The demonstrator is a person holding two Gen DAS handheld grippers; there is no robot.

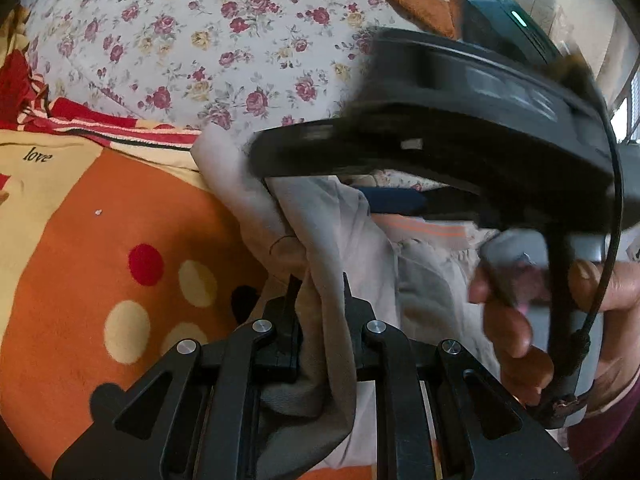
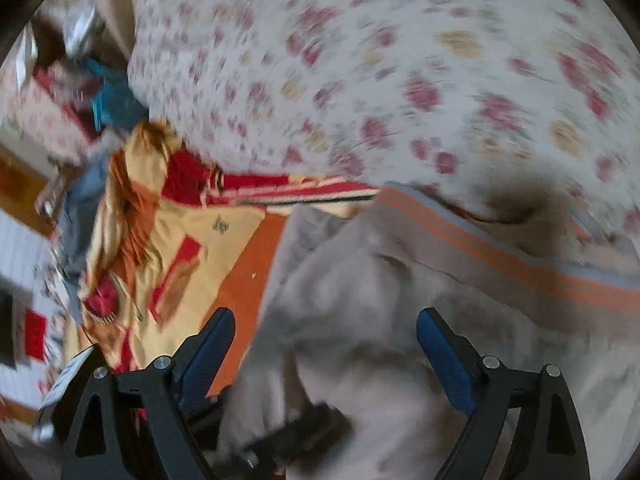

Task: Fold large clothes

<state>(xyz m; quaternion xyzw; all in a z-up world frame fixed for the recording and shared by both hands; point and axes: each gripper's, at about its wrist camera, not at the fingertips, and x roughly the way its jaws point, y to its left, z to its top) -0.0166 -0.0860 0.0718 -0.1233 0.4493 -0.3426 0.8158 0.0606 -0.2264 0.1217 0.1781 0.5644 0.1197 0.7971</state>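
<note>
My right wrist view is smeared with blur, so I can make out little beyond colours. My right gripper (image 2: 324, 350) has its jaws spread wide over the pale grey garment (image 2: 360, 320), with nothing pinched between the blue pads (image 2: 444, 364). An orange stripe (image 2: 520, 272) runs along the garment's edge there.

The left wrist view is sharper. My left gripper (image 1: 320, 280) is clamped tight on a bunched fold of the same garment (image 1: 320, 220), which lies on the orange spotted blanket (image 1: 120, 240) below the floral quilt (image 1: 200, 40). The right gripper's dark body (image 1: 460, 120) fills the right side, hiding most of the cloth behind it; a hand (image 1: 520, 312) grips its handle.
</note>
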